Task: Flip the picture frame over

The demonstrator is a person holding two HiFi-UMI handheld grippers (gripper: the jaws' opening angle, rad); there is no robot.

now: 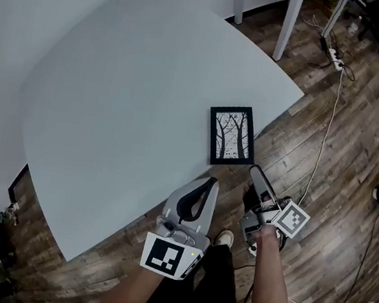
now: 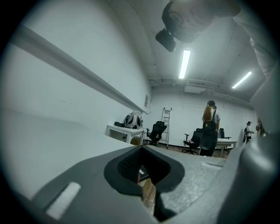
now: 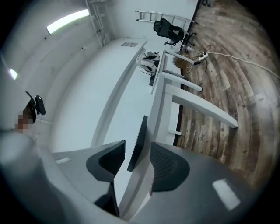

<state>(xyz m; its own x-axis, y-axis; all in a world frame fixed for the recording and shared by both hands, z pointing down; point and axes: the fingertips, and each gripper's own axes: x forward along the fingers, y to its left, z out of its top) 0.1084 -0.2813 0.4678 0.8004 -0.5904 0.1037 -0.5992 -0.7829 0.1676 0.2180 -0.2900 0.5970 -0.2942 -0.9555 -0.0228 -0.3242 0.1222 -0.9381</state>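
Nearest, left gripper (image 1: 210,183) over near edge of table (image 1: 112,101), jaws pressed together, nothing between them. Beside it, right gripper (image 1: 254,172) with jaws parted, table edge and dark rim of picture frame (image 1: 231,135) in the gap, not clamped. Frame flat near table's right edge, tree print up, long axis running away from person, treetops toward far end.

One picture frame (image 1: 231,135) at three o'clock on one white table (image 1: 112,101), two grippers, left gripper (image 1: 208,183), right gripper (image 1: 253,170), one power strip (image 1: 335,61) at two o'clock, one ladder (image 2: 166,127)
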